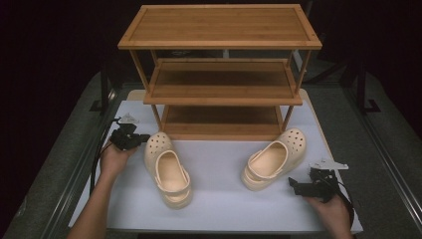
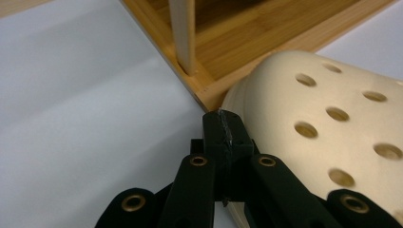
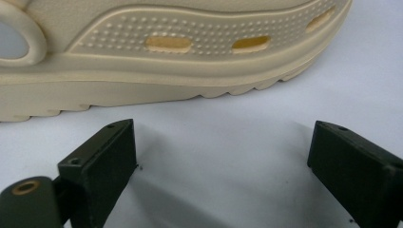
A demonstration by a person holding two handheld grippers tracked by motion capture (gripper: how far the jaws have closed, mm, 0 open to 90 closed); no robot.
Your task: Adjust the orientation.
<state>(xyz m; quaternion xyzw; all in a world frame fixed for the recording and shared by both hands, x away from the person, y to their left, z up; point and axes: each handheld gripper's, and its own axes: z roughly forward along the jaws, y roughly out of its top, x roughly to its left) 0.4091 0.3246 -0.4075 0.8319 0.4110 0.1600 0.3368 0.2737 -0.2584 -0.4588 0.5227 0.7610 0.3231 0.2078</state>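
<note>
White tabletop (image 1: 219, 199), dark room

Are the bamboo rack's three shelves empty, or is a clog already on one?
Empty. All three tiers of the wooden bamboo shoe rack are bare; both cream perforated foam clogs stand upright on the white tabletop.

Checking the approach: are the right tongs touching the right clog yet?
Apart. The right gripper view shows bare white table between the open right tongs and the right clog.

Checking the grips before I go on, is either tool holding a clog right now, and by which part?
Nothing is held. The left tool is shut on nothing beside the toe of the left cream foam clog; the right tool is open, short of the right cream foam clog.
</note>
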